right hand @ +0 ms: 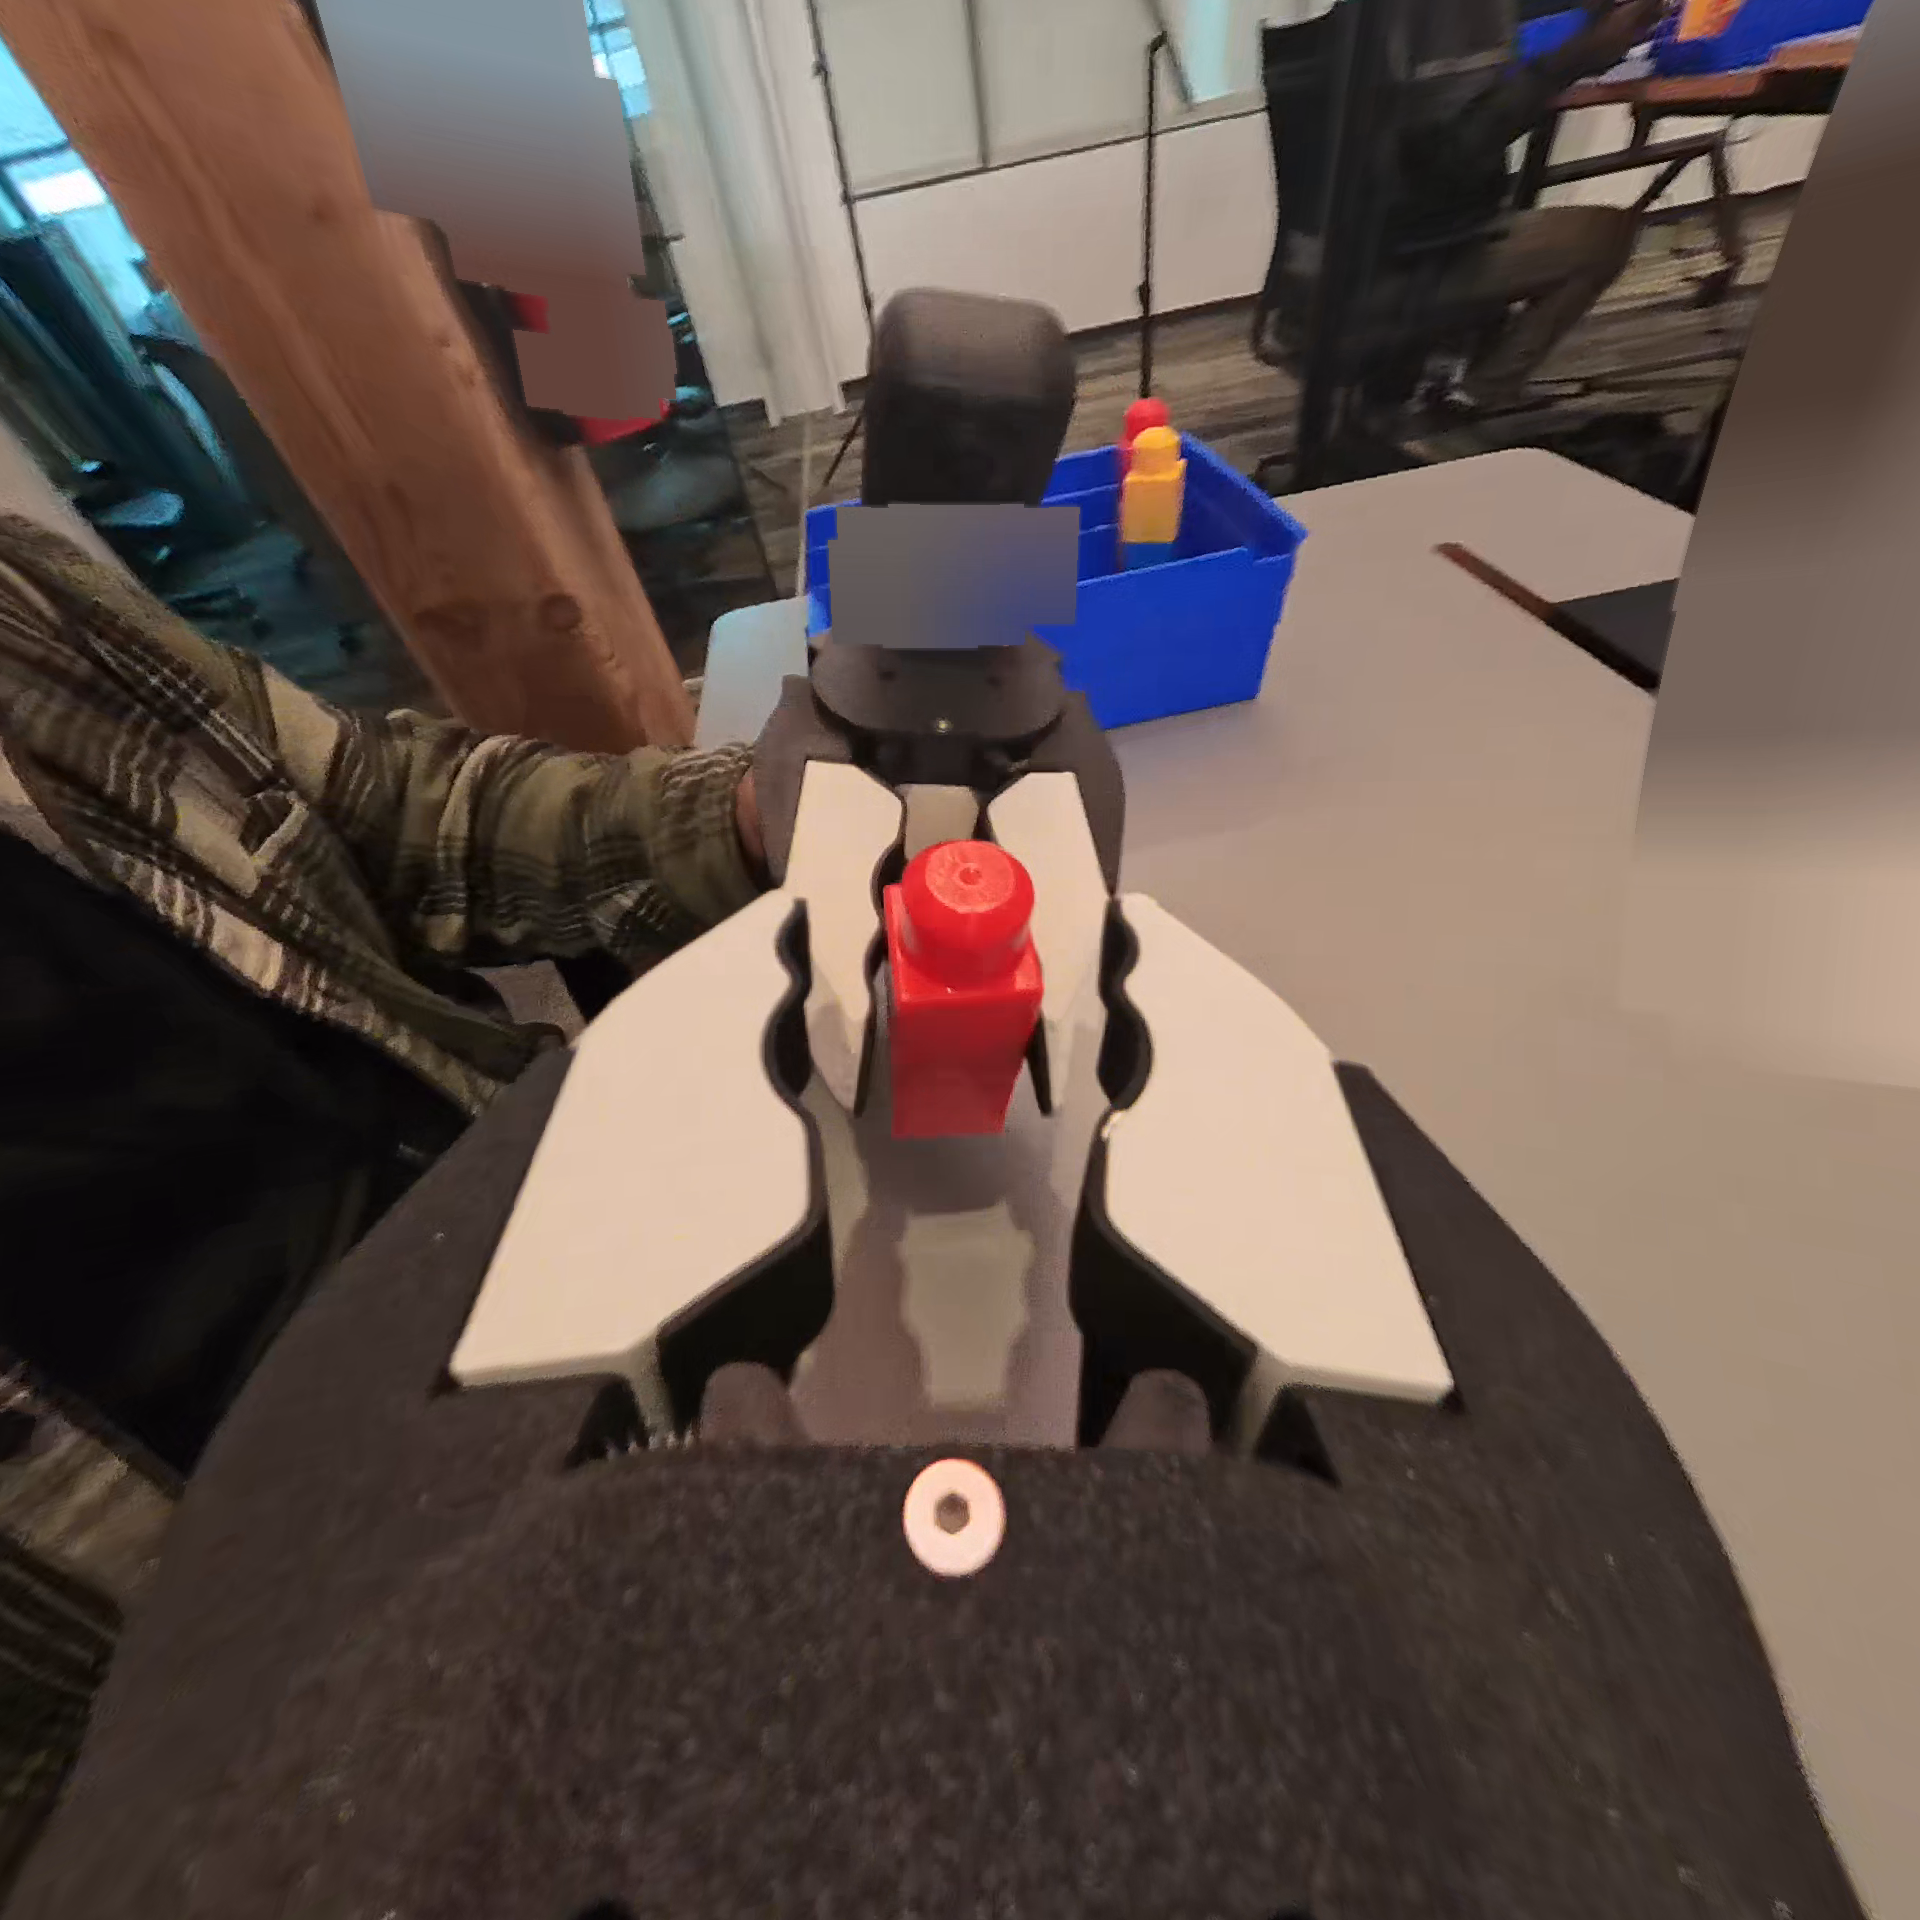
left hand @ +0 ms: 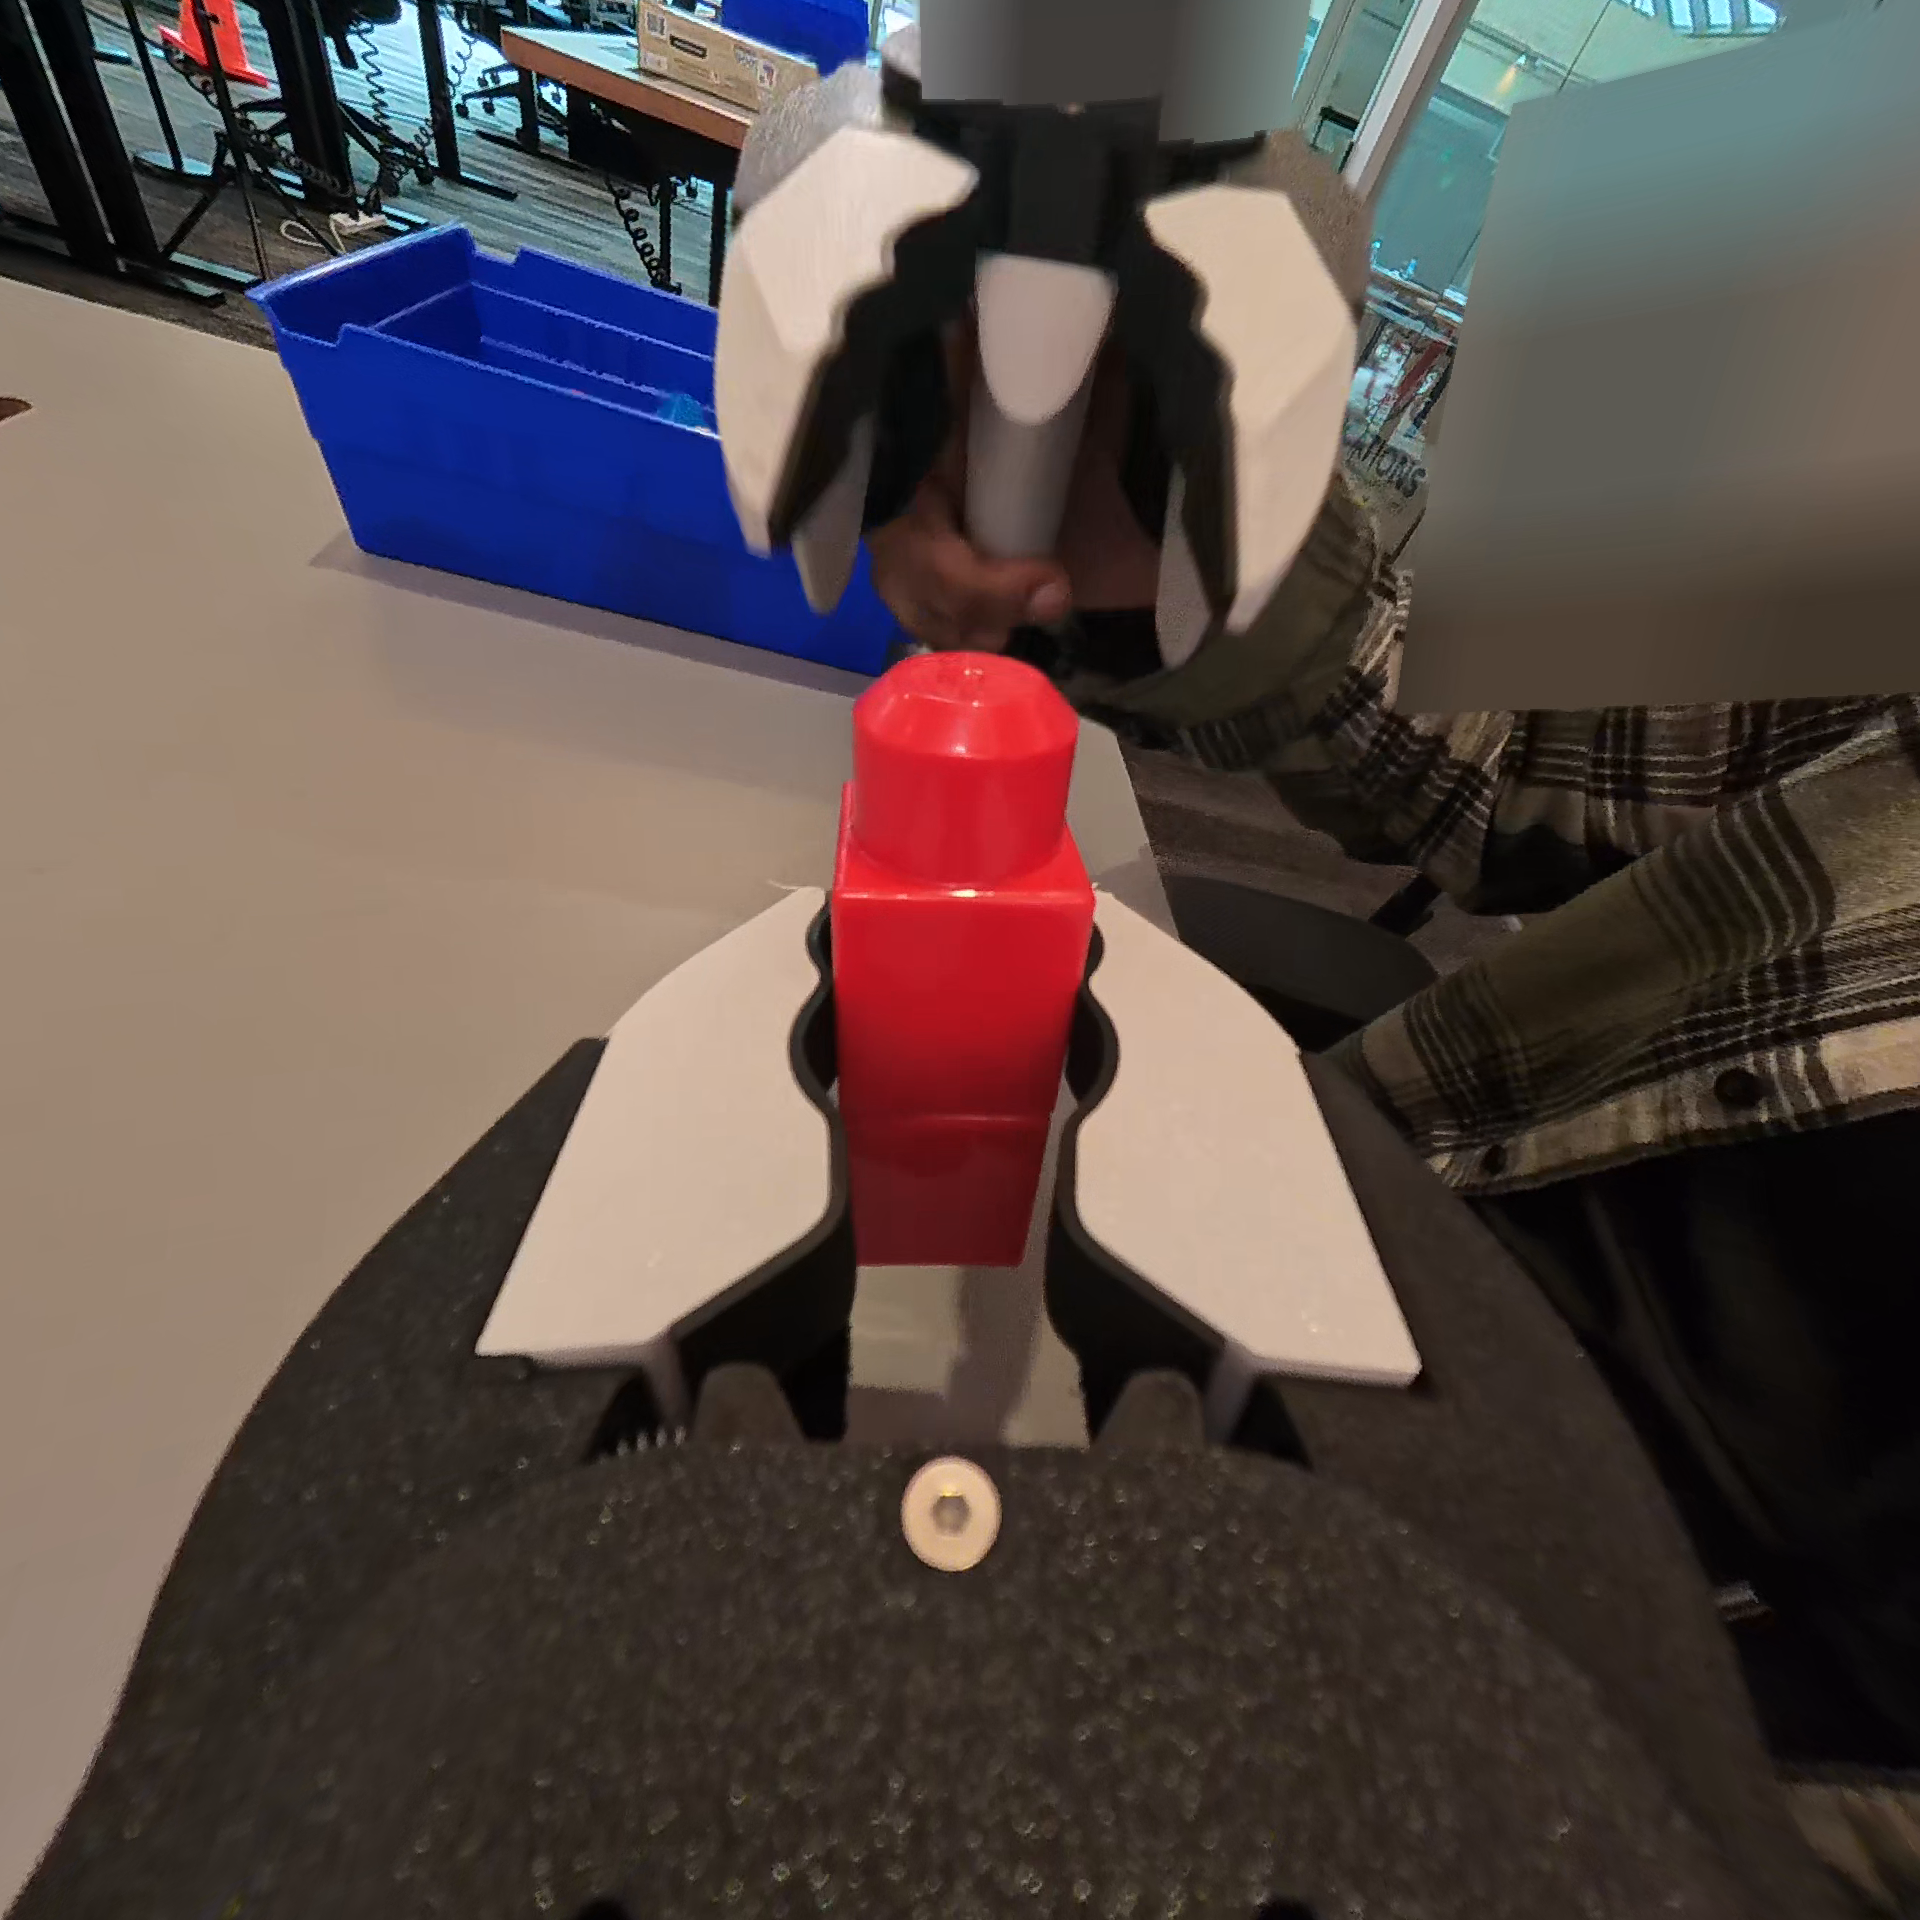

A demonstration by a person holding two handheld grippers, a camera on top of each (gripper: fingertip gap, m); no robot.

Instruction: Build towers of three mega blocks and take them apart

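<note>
A red tower of two stacked mega blocks, stud on top, stands upright between my left gripper's fingers. My left gripper is shut on the tower, low over the grey table. My right gripper hangs open and empty above and beyond the tower, pointing down at it. In the right wrist view my right gripper is open, and the red tower shows through its gap, held by the left gripper facing it. I cannot tell whether the tower's base touches the table.
A blue bin stands at the far table edge; the right wrist view shows a yellow block standing in it with a red one behind. A person's plaid sleeve reaches in from the left. A wooden column rises behind. The tips of one gripper are about 6 cm away from the tips of the other.
</note>
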